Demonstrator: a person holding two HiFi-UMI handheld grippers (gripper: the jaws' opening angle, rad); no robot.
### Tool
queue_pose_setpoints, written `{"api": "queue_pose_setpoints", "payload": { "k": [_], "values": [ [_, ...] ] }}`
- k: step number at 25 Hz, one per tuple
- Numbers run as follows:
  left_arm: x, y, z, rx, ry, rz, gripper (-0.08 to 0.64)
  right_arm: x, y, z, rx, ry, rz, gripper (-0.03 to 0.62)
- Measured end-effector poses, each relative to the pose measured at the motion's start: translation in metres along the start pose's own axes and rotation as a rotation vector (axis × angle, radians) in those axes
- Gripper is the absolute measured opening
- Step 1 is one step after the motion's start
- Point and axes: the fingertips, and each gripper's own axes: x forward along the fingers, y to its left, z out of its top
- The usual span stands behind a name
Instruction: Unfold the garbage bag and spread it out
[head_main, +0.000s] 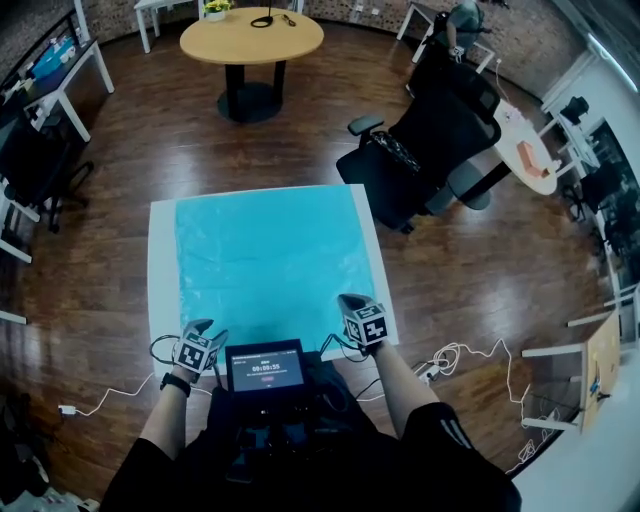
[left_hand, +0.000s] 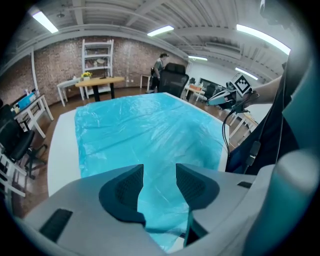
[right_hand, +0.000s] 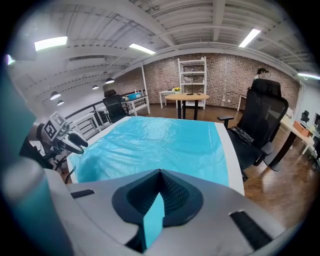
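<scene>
The light blue garbage bag (head_main: 270, 260) lies spread flat over the white table (head_main: 160, 280), covering most of its top. My right gripper (head_main: 352, 303) is at the near right corner, shut on a strip of the bag's near edge, which stands pinched between its jaws (right_hand: 161, 175). My left gripper (head_main: 208, 332) hovers at the near left corner, open, with the bag (left_hand: 150, 125) showing through the gap (left_hand: 159, 172) and nothing pressed between the pads. Each gripper view shows the other gripper across the bag: the right gripper (left_hand: 227, 97) and the left gripper (right_hand: 65, 137).
A black office chair (head_main: 430, 150) stands by the table's far right corner. A round wooden table (head_main: 252, 40) is farther back. White cables (head_main: 460, 355) trail on the wood floor to my right. A small screen (head_main: 265, 368) hangs at my chest. A person (left_hand: 159, 65) stands far off.
</scene>
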Motion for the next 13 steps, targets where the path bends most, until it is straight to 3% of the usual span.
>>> {"api": "queue_pose_setpoints", "payload": {
  "k": [7, 13],
  "values": [
    [-0.004, -0.004, 0.013, 0.028, -0.035, -0.016, 0.213, -0.008, 0.001, -0.007, 0.023, -0.020, -0.012, 0.020],
    [-0.008, -0.010, -0.003, 0.023, -0.027, -0.001, 0.213, -0.019, 0.012, -0.018, 0.015, -0.013, 0.009, 0.020]
  ]
}}
